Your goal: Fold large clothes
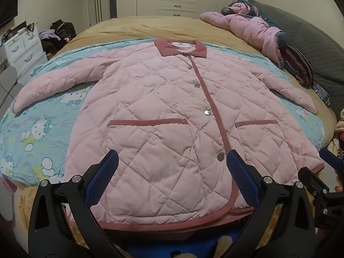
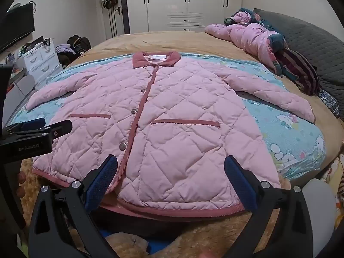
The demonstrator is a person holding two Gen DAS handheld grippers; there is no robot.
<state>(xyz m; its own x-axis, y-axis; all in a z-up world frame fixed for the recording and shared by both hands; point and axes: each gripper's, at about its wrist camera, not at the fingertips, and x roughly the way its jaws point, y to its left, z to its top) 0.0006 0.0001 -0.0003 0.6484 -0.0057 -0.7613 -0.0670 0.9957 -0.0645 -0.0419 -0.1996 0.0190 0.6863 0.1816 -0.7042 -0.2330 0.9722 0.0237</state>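
Note:
A pink quilted jacket (image 1: 163, 111) lies flat and face up on a blue cartoon-print quilt (image 1: 38, 129), buttoned, sleeves spread out, darker pink collar at the far end. It also shows in the right wrist view (image 2: 172, 116). My left gripper (image 1: 169, 157) is open, hovering over the hem left of the button strip, holding nothing. My right gripper (image 2: 171, 161) is open over the hem right of the button strip, empty. The right gripper shows at the right edge of the left wrist view (image 1: 331, 161); the left gripper shows at the left edge of the right wrist view (image 2: 36, 126).
A heap of pink and dark clothes (image 1: 258, 30) lies at the bed's far right beside a grey quilted pillow (image 2: 311, 40). The quilt lies on a tan bedspread (image 2: 172, 40). White drawers (image 1: 23, 47), bags and wardrobes (image 2: 187, 2) stand beyond the bed.

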